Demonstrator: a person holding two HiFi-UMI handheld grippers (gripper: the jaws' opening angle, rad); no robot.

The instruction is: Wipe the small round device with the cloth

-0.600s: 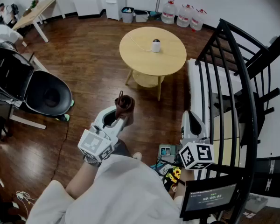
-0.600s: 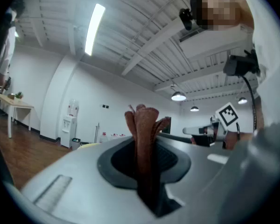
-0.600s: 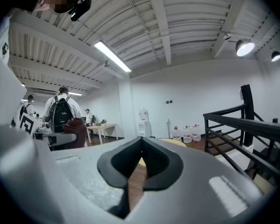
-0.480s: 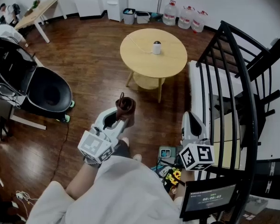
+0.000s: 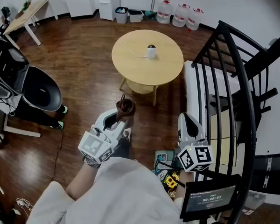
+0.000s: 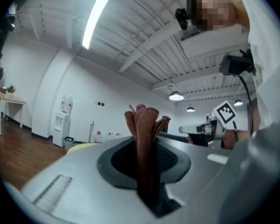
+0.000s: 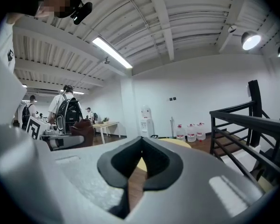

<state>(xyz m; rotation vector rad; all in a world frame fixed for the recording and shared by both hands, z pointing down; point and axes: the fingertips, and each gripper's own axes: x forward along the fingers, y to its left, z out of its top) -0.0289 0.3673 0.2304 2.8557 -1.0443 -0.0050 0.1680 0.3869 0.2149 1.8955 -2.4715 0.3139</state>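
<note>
- Left tool grips the brown cloth; right tool is closed and empty.
- Small round device stands on the round worktop, well off at 12 o'clock.
- Risk: a hard swipe could topple it.

Head view looks steeply down; the round counter lies far off at 12 o'clock. Both gripper views face level along their jaws, sharing the water bottles.

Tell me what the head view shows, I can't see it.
The left hand-held gripper grips a brown cloth. Ahead stands a round table with the small round device on it; the right hand-held gripper is shut, empty.
</note>
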